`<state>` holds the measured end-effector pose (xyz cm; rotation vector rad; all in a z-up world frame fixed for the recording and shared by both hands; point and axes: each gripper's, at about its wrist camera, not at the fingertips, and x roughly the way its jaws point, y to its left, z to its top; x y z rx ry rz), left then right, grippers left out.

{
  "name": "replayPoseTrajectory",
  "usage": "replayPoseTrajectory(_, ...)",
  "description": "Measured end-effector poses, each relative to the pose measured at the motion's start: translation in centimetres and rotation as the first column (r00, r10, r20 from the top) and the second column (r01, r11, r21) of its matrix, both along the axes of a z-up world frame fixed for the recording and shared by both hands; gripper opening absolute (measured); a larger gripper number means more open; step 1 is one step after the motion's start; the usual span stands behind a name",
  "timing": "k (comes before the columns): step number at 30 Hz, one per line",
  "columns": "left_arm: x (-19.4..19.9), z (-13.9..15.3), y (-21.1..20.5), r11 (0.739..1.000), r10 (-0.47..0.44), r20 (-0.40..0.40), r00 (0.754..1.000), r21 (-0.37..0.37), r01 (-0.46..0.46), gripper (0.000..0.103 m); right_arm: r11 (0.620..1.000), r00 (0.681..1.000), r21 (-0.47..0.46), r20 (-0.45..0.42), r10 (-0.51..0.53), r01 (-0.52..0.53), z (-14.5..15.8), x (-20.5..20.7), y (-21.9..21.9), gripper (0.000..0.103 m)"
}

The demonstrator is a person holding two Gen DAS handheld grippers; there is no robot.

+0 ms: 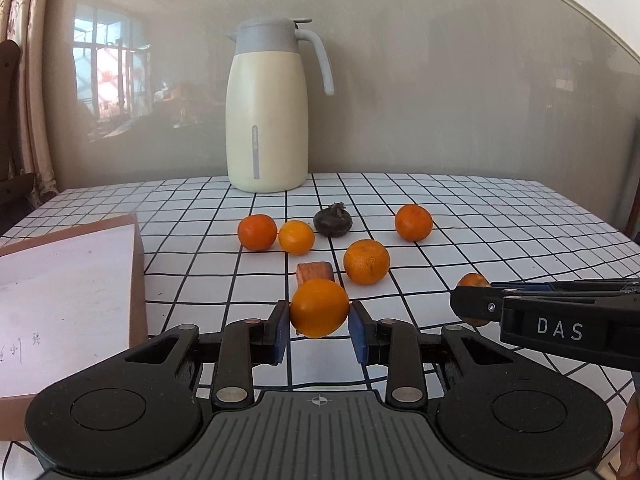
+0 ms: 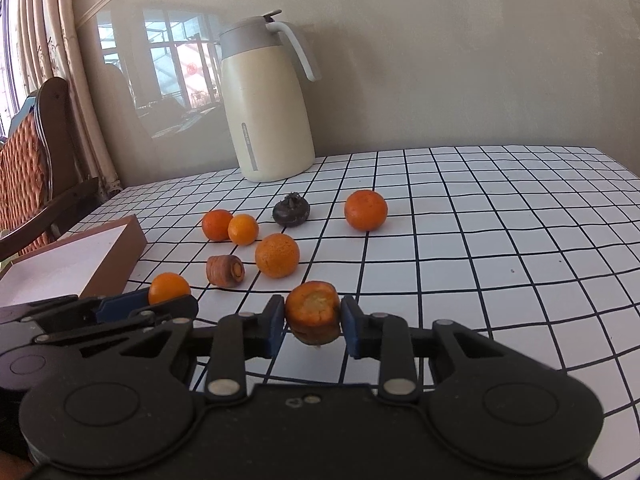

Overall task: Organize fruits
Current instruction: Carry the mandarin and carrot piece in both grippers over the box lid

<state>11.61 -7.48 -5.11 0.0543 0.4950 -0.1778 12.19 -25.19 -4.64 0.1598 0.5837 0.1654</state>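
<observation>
A small orange [image 1: 319,308] is clamped between the blue pads of the left tool [image 1: 319,322] and held clear of the tabletop [image 1: 500,216]. A carrot stub [image 2: 313,312] is clenched in the right tool [image 2: 313,322], cut face up, also off the surface. The open box [image 1: 68,280] at the near left is judged the likely destination. For a clean carry, both pieces should be kept level and brought over the box rim before release, one tool at a time, since the two tools are just beside each other. The round orange is likely to roll if dropped from height.

Four more oranges, a dark round fruit [image 1: 333,222] and another carrot piece [image 2: 226,270] are left scattered mid-table on a white cloth gridded in black. A cream thermos jug [image 1: 266,108] is stood at the far edge against a glossy wall; curtains and a wooden chair [image 2: 36,168] are seen at the left.
</observation>
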Motion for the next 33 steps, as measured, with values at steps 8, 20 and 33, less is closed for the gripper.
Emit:
replayPoseTrajectory(8, -1.8, 0.9, 1.5, 1.0, -0.015, 0.029, 0.999, 0.002, 0.015, 0.032, 0.999, 0.999, 0.0, 0.018, 0.038, -0.038, 0.6, -1.5, 0.9, 0.022)
replayPoseTrajectory(20, -3.5, 2.5, 5.2, 0.999, 0.031, 0.082, 0.996, -0.02, -0.03, 0.032, 0.992, 0.988, -0.001, 0.093, 0.123, -0.124, 2.3, -2.1, 4.4, 0.022)
replayPoseTrajectory(33, -4.4, 3.5, 10.4, 0.99, 0.141, 0.134, 0.981, -0.042, -0.136, 0.032, 0.975, 0.964, 0.01, 0.155, 0.216, -0.22, 3.4, -1.4, 9.4, 0.022)
